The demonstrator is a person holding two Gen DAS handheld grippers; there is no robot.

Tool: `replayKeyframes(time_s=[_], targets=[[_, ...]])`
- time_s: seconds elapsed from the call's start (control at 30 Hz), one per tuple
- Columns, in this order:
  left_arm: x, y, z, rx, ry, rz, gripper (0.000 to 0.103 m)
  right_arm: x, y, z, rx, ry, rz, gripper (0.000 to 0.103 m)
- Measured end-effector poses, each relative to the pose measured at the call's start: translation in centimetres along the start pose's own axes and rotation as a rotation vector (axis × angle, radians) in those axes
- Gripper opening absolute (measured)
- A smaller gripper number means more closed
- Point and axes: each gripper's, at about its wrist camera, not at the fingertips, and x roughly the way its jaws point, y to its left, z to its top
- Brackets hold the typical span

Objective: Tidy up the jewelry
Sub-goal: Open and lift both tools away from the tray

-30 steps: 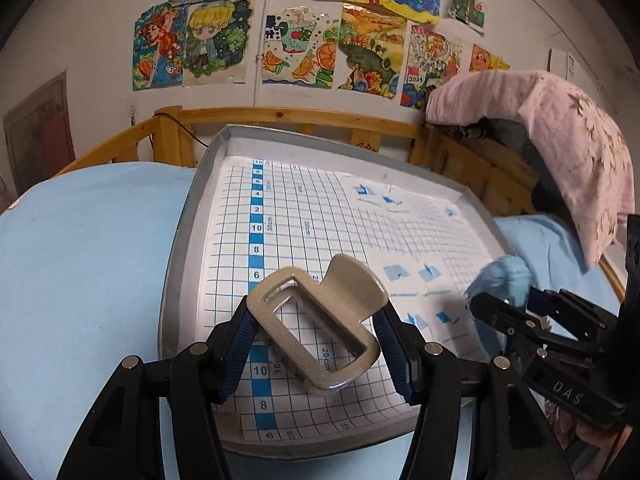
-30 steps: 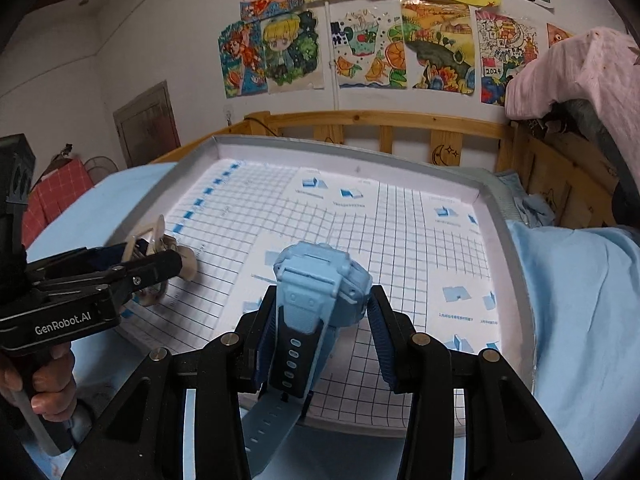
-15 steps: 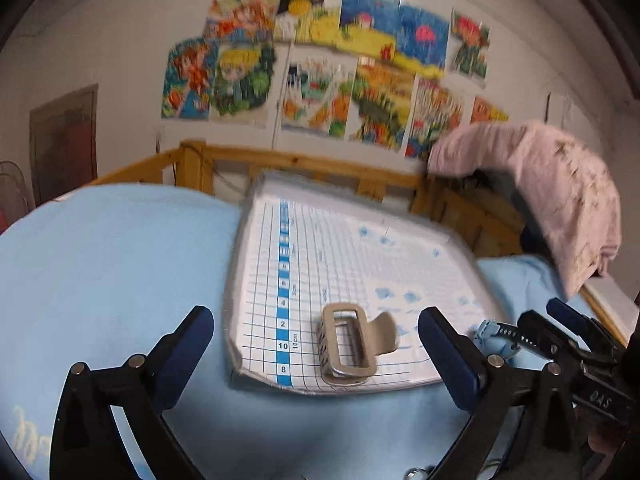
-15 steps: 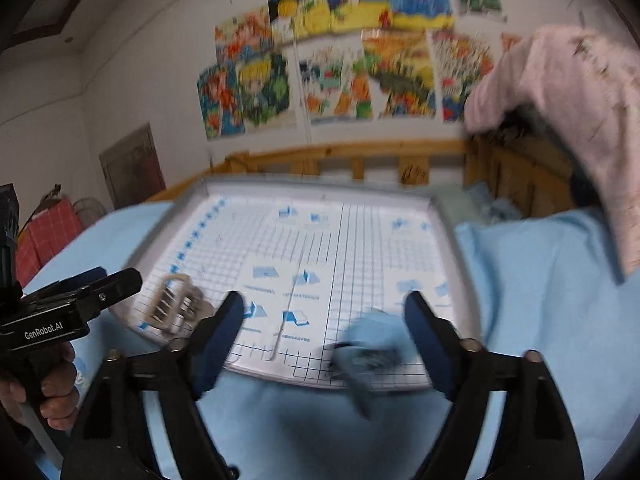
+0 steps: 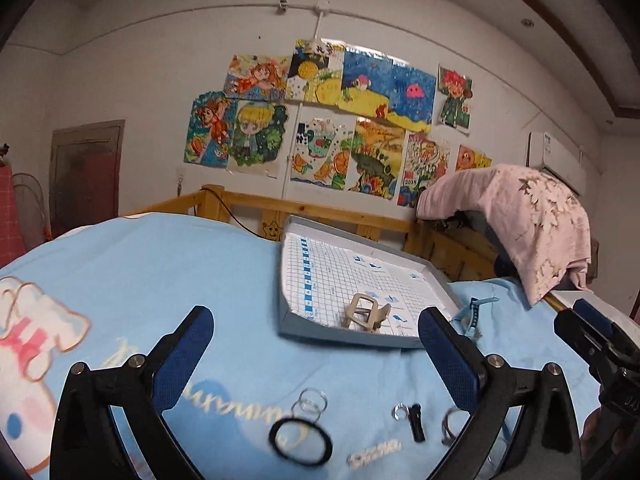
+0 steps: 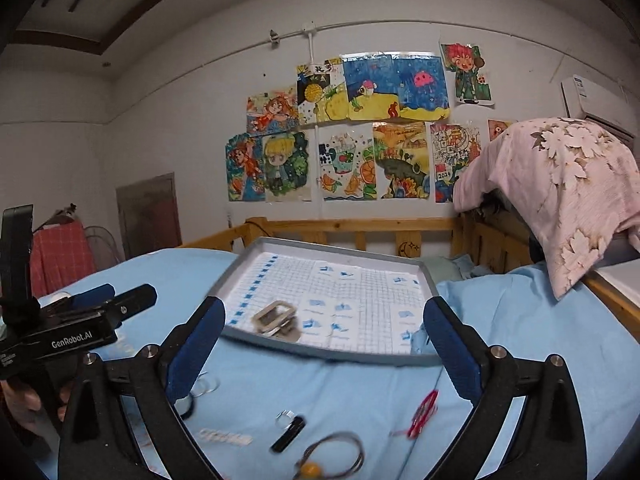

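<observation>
A grey tray (image 5: 340, 336) with a grid sheet lies on the blue bedspread; it also shows in the right wrist view (image 6: 328, 354). A beige hair claw clip (image 5: 365, 313) stands near the tray's front edge and shows in the right wrist view (image 6: 277, 318) too. A light blue watch (image 5: 472, 314) lies at the tray's front right corner, partly hidden behind a finger. My left gripper (image 5: 316, 344) is open and empty, well back from the tray. My right gripper (image 6: 326, 342) is open and empty. Loose pieces lie on the bedspread near me: a black hair tie (image 5: 300, 442), clear rings (image 5: 310, 402), a black clip (image 6: 288, 434), a red piece (image 6: 422, 414), a metal bangle (image 6: 334, 458).
A wooden bed rail (image 6: 360, 228) runs behind the tray. A pink quilt (image 6: 560, 196) hangs over the rail at the right. Drawings cover the wall (image 6: 352, 128). The left gripper's body (image 6: 76, 320) sits at the left of the right wrist view.
Both grippers opened, leaving the claw clip and the watch at the tray's front, then pulled back and away from the tray. Loose jewelry on the bedspread came into view.
</observation>
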Motion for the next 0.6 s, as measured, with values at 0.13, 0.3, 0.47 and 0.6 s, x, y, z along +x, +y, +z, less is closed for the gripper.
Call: replayKeyframes(time_s=[0.13, 0.3, 0.47, 0.6], targets=[[-3.4, 1.3, -0.9, -0.005, -0.016, -0.004, 0.103, -3.1, 1.1, -1.2, -0.014, -0.011, 0.006, 0.098], [-5.8, 2.7, -2.7, 0.008, 0.037, -0.012, 0.103, -6.3, 2.2, -3.4, -0.021, -0.002, -0.016, 0.098], [-6.6, 4.6, -4.9, -0.007, 0.121, -0.027, 0.103, -8.4, 3.0, -5.7, -0.031, 0.025, -0.049, 0.098], [-6.8, 5.0, -7.3, 0.009, 0.155, 0.000, 0.103, -9.8, 3.2, -7.5, -0.041, 0.049, -0.073, 0.098]])
